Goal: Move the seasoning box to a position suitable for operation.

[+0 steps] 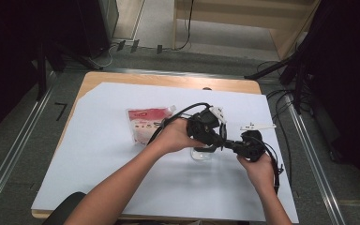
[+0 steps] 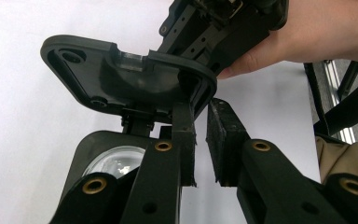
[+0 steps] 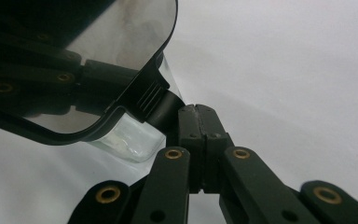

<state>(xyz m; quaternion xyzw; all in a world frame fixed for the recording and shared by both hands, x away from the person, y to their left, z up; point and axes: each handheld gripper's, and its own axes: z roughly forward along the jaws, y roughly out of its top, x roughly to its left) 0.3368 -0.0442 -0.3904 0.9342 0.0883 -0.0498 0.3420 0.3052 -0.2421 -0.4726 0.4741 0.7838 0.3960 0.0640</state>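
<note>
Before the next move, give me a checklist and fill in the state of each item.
1. Black hinged lid lifted off the clear container: ok, it is tilted up.
2. Right gripper closed at the lid's ribbed tab: jaws shut; whether they actually pinch the tab, cannot tell.
3. Left gripper gripping the lid: not ok, its jaws stand apart at the lid's rim.
4. Container resting on the white sheet: ok.
5. Red-and-white pouch out of the way: ok, it lies flat beyond the left hand.
6. Pouch opened: cannot tell.
</note>
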